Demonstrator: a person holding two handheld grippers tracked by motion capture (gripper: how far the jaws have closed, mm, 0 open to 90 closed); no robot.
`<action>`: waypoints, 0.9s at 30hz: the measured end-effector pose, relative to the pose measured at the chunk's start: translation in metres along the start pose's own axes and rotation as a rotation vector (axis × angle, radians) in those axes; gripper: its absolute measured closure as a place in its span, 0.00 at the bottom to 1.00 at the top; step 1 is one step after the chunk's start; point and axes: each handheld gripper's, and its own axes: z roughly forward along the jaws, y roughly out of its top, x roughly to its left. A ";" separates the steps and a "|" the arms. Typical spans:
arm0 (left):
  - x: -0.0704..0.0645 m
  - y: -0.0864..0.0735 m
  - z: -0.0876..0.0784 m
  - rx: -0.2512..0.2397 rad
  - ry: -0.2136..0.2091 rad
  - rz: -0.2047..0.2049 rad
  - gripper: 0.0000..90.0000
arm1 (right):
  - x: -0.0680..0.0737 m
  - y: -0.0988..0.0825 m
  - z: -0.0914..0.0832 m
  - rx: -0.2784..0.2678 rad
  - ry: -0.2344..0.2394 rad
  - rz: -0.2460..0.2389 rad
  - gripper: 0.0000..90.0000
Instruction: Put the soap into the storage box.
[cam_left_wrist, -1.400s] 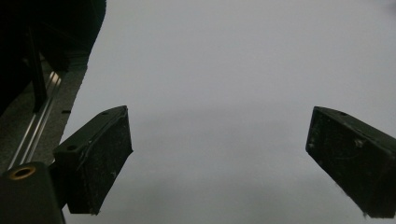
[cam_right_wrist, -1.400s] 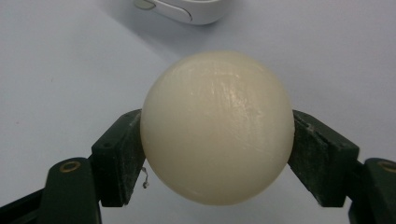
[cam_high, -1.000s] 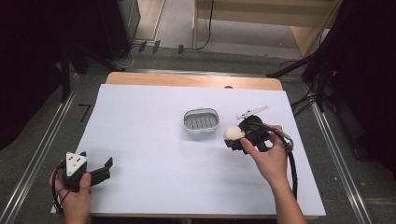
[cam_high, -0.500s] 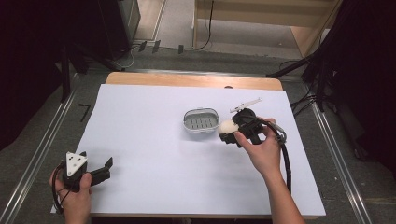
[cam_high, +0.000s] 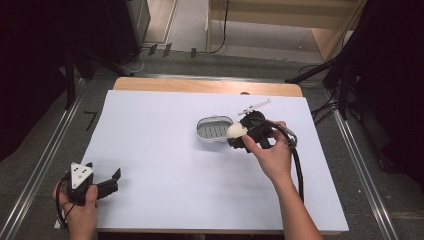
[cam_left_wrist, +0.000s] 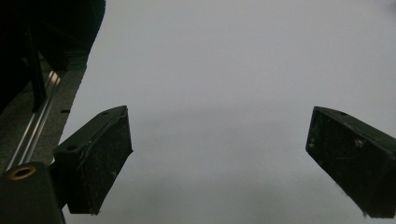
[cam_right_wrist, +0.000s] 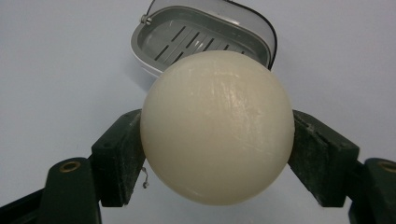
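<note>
No legible text, label, brand, number or sign appears on any surface in the high view or in either gripper view.

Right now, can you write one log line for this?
right gripper: shut on round soap | beside soap dish | left gripper: open, nothing between jaws

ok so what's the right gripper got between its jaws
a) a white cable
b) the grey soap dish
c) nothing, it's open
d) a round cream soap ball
d: in the right gripper view the two black jaws of the right gripper press on either side of the cream ball, with the grey soap dish lying on the table beyond it.
</note>
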 end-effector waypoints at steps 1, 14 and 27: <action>0.000 0.000 0.000 0.002 -0.003 0.000 0.08 | 0.000 0.001 0.001 0.001 0.000 -0.001 0.29; 0.000 0.000 0.001 0.009 -0.002 -0.001 0.08 | 0.003 0.018 0.013 0.012 -0.003 -0.009 0.29; 0.000 0.000 0.001 0.008 -0.003 0.000 0.08 | 0.005 0.030 0.029 0.035 -0.009 -0.004 0.29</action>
